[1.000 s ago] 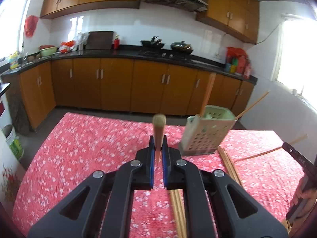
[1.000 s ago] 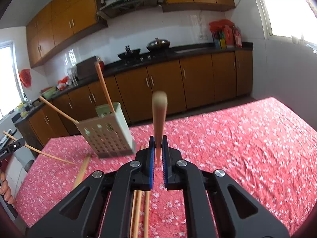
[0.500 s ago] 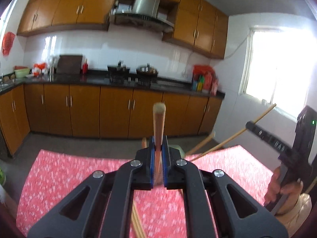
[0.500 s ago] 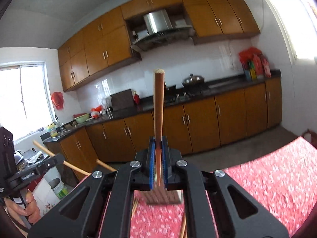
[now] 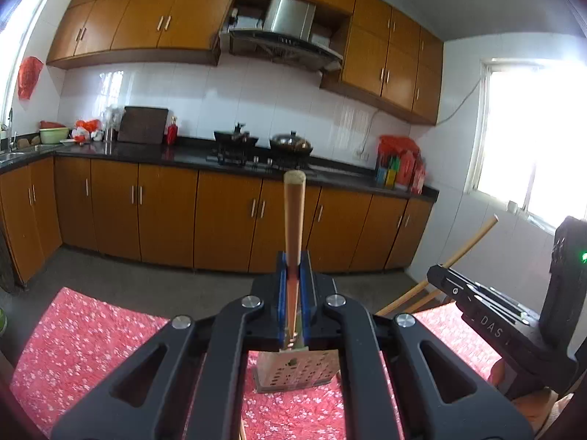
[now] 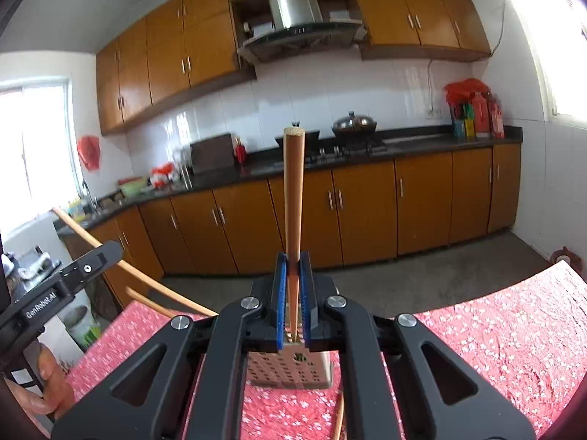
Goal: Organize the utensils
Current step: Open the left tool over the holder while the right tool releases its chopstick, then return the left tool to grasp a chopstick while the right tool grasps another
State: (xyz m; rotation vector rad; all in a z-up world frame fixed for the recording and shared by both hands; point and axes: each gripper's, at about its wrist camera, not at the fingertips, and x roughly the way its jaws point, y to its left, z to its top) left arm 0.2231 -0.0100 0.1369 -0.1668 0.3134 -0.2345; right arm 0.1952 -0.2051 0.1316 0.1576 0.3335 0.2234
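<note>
wooden chopstick (image 5: 294, 220) in left gripper (image 5: 293, 311), another (image 6: 293, 198) in right gripper (image 6: 293, 308): light, stiff, slippery; jaws clamped low.

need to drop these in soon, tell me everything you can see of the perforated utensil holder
The utensil holder is a pale beige, plastic-looking box with rows of small holes in its wall. It stands on the red floral tablecloth, straight ahead of and below both shut grippers, which hide its top. In the right wrist view it looks upright. Two chopsticks seem to lean out of it; whether it holds more cannot be seen.
</note>
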